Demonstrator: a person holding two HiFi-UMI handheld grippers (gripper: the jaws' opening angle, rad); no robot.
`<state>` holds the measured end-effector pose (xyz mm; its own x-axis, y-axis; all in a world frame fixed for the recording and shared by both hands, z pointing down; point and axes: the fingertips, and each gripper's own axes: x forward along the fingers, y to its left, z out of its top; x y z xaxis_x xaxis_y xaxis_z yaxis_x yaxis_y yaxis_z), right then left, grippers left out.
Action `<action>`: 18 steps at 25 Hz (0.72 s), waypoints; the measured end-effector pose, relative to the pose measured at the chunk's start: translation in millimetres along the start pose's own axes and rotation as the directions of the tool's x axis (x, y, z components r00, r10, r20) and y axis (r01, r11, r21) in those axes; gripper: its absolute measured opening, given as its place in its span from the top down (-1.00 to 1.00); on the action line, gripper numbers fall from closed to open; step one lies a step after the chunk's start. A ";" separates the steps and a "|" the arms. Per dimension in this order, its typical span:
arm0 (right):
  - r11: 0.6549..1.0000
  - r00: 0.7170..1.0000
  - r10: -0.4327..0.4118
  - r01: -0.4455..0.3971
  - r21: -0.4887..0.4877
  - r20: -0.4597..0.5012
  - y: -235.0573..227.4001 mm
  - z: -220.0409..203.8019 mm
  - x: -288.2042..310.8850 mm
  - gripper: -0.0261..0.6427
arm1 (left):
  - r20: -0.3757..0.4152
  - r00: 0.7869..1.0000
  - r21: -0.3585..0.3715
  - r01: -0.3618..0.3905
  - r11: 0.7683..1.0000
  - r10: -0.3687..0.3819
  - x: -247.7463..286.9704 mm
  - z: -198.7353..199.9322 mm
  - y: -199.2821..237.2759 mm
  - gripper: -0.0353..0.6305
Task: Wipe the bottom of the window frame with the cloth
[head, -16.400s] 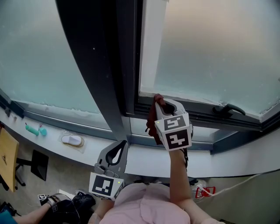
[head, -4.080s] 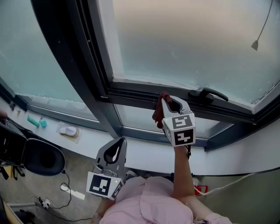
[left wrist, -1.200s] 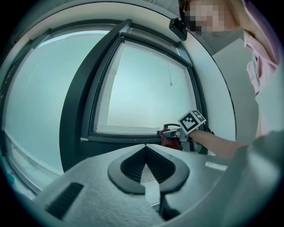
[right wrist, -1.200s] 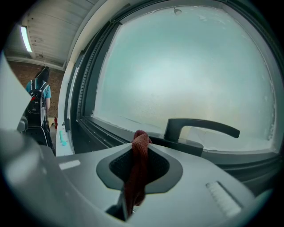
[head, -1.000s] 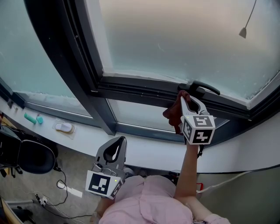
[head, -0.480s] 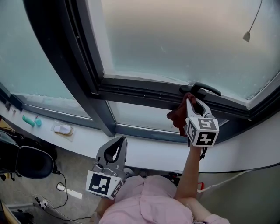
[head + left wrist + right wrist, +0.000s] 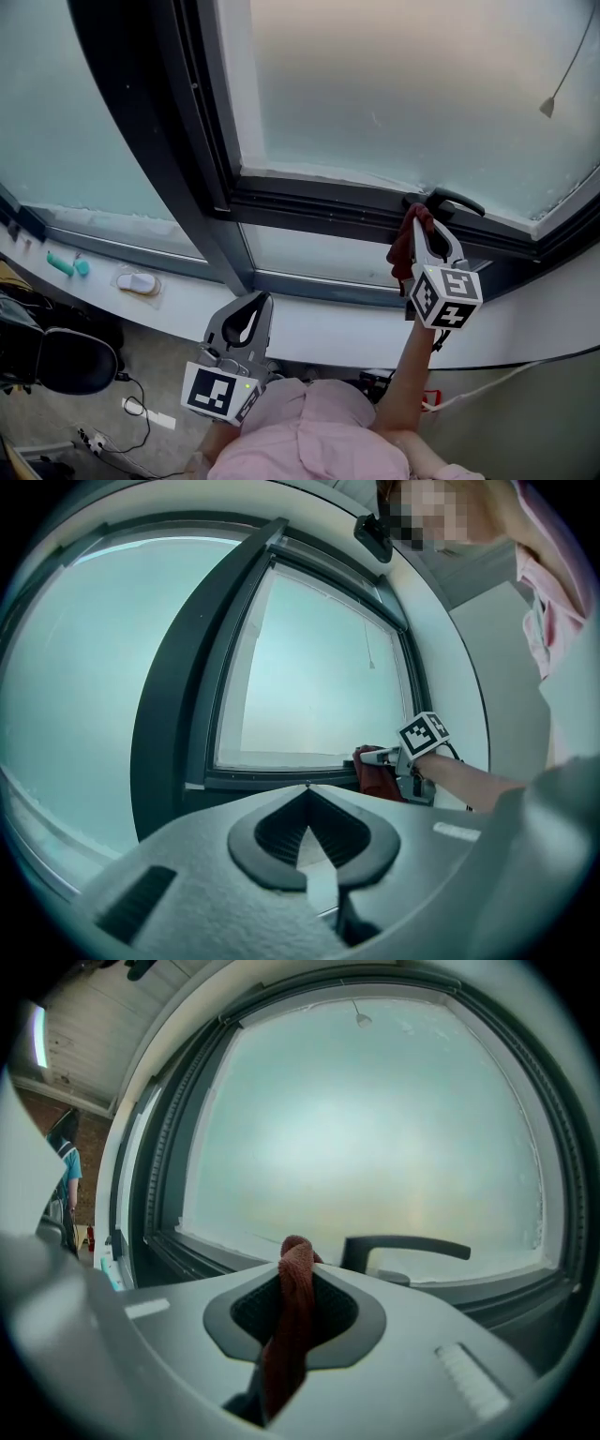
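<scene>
A dark red cloth (image 7: 405,246) is pinched in my right gripper (image 7: 420,217), which is shut on it and presses it against the dark bottom rail of the window frame (image 7: 319,206), just left of the black window handle (image 7: 457,202). In the right gripper view the cloth (image 7: 292,1321) rises between the jaws, with the handle (image 7: 405,1246) just beyond. My left gripper (image 7: 249,306) hangs low by my body, away from the frame, jaws shut on nothing. The left gripper view shows the right gripper (image 7: 367,755) and the cloth (image 7: 377,778) at the frame's lower right.
A white sill (image 7: 309,323) runs under the lower panes, carrying a clear packet (image 7: 137,281) and a teal object (image 7: 66,265) at the left. A blind cord with a weight (image 7: 547,107) hangs at upper right. A black chair (image 7: 56,352) and cables lie on the floor.
My right gripper has slid the cloth rightward along the bottom rail, from left of the handle up to its base. The left gripper has stayed put.
</scene>
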<state>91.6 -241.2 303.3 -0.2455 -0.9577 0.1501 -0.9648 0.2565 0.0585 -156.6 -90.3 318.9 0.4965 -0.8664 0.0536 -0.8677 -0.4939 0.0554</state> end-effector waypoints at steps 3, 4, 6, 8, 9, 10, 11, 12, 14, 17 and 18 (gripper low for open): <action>0.999 0.997 0.046 -0.048 0.024 0.068 30.4 19.3 -0.6 0.77 | -0.003 1.000 0.003 0.009 1.000 -0.009 -5.2 2.6 10.7 0.90; 0.997 0.994 0.068 -0.070 0.027 0.083 43.1 23.9 0.6 0.77 | -0.005 1.000 0.002 0.009 1.000 -0.009 -7.5 2.5 14.4 0.90; 0.993 0.989 0.114 -0.117 0.024 0.097 71.7 29.8 6.1 0.77 | -0.008 1.000 0.000 0.006 1.000 -0.006 -12.5 1.8 22.4 0.90; 0.985 0.981 0.168 -0.170 0.014 0.099 104.7 32.0 14.3 0.77 | -0.010 1.000 -0.003 -0.002 1.000 0.002 -18.9 1.2 31.4 0.90; 0.980 0.975 0.198 -0.199 0.010 0.097 122.3 32.2 18.4 0.77 | -0.010 1.000 -0.003 -0.008 1.000 0.008 -22.7 0.8 36.1 0.90; 0.973 0.969 0.227 -0.229 0.007 0.095 140.0 32.0 22.0 0.77 | -0.011 1.000 -0.004 -0.016 1.000 0.016 -27.0 0.4 41.0 0.90; 0.966 0.962 0.255 -0.257 0.004 0.094 157.2 31.8 25.1 0.77 | -0.011 1.000 -0.005 -0.024 1.000 0.024 -31.7 -0.2 46.3 0.90; 0.959 0.955 0.281 -0.282 0.001 0.094 173.7 31.5 28.1 0.77 | -0.011 0.999 -0.005 -0.034 0.999 0.034 -36.6 -0.7 51.8 0.90; 0.947 0.943 0.321 -0.322 -0.004 0.092 202.8 30.7 33.6 0.77 | -0.011 0.998 -0.006 -0.055 0.998 0.055 -46.7 -1.9 63.3 0.90; 0.932 0.928 0.361 -0.362 -0.011 0.087 236.4 29.4 42.1 0.77 | -0.014 0.996 -0.008 -0.086 0.996 0.086 -60.8 -4.3 81.2 0.90; 0.928 0.925 0.371 -0.372 -0.012 0.085 245.7 28.6 44.9 0.77 | -0.015 0.995 -0.008 -0.096 0.995 0.095 -64.9 -5.1 86.9 0.90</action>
<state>-159.1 -224.9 296.2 -0.5932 -0.8014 0.0769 -0.8032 0.5956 0.0108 -264.1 -76.6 325.3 0.4117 -0.9083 0.0738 -0.9110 -0.4083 0.0579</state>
